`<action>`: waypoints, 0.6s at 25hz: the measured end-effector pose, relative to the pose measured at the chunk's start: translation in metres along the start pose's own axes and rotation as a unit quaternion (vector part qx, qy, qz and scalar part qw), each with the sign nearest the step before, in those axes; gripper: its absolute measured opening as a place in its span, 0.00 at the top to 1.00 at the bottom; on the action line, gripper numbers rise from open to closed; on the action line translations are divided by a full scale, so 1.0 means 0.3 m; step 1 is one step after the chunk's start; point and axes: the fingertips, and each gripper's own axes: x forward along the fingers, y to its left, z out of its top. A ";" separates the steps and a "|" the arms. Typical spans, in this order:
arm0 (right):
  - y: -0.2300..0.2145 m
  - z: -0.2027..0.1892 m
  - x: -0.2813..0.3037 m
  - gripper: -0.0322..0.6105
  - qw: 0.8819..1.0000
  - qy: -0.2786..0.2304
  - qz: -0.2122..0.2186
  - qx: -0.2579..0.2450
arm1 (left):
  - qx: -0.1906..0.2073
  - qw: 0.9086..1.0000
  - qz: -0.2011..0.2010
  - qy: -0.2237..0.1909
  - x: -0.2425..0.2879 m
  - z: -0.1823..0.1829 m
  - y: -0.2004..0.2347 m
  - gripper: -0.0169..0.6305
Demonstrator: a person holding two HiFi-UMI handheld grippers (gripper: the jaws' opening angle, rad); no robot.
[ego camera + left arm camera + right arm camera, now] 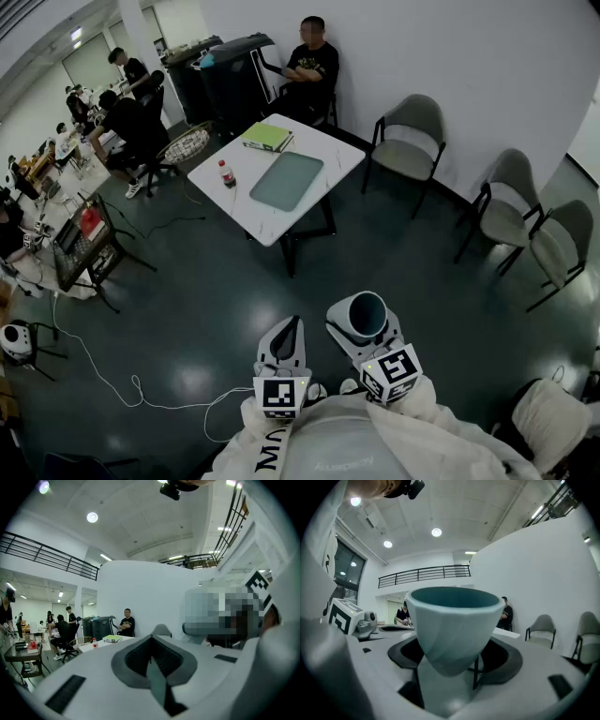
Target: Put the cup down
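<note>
Cup (454,620) noted upright, mouth up, pale blue-grey outside with a twisted faceted wall, darker teal inside. It is grasped low on its tapered body by the right hand-held gripper (447,679), whose jaws are spread wide and pressed against its two sides. In the head view the cup (366,314) is seen carried in the air over the dark floor (216,300), close in front of the person's body and well apart from the counter (281,223). The left hand-held gripper (292,325) is held just beside the right one, on the cup's left. Its jaws are clenched together with nothing between them, as confirmed in the left gripper view. On the white counter are recorded a grey-green tray (286,180) near the middle, a small bottle (226,174) with a red cap at the left edge, and a yellow-green book (267,138) at the far corner. A seated person (311,67) is noted beyond the counter against the wall. Three empty chairs (410,136) are ranged along the wall to the right. A white cable (131,389) is trailed across the floor at lower left.
</note>
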 end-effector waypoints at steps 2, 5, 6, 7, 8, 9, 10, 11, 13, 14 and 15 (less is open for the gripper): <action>0.018 -0.007 -0.006 0.39 1.000 0.005 0.009 0.003 | -0.004 1.000 0.005 0.004 -0.010 -0.004 -0.005 0.96; 0.026 -0.010 -0.017 0.39 1.000 0.007 0.020 0.001 | -0.004 1.000 0.008 0.005 -0.009 -0.005 -0.022 0.96; 0.020 -0.009 -0.019 0.39 1.000 0.007 0.022 0.000 | -0.002 1.000 0.009 0.005 -0.003 -0.004 -0.029 0.96; 0.013 -0.008 -0.020 0.39 1.000 0.007 0.024 -0.001 | -0.001 1.000 0.010 0.004 0.006 -0.002 -0.034 0.96; 0.005 -0.009 -0.020 0.39 1.000 0.008 0.026 -0.002 | -0.001 1.000 0.012 0.004 0.013 -0.001 -0.039 0.96; -0.003 -0.011 -0.021 0.39 1.000 0.009 0.027 -0.002 | -0.002 1.000 0.013 0.005 0.021 -0.001 -0.044 0.96; -0.012 -0.014 -0.023 0.39 1.000 0.010 0.028 -0.002 | -0.002 1.000 0.013 0.006 0.029 -0.003 -0.050 0.96; -0.021 -0.018 -0.027 0.39 1.000 0.011 0.030 0.000 | -0.002 1.000 0.013 0.008 0.038 -0.005 -0.060 0.96; -0.045 -0.023 -0.036 0.39 0.999 0.014 0.032 0.003 | -0.001 1.000 0.009 0.013 0.059 -0.008 -0.086 0.96; -0.057 -0.025 -0.041 0.39 0.999 0.015 0.034 0.005 | 0.000 1.000 0.008 0.015 0.070 -0.009 -0.099 0.96; -0.070 -0.028 -0.046 0.39 0.999 0.015 0.035 0.008 | 0.001 1.000 0.007 0.016 0.080 -0.010 -0.112 0.96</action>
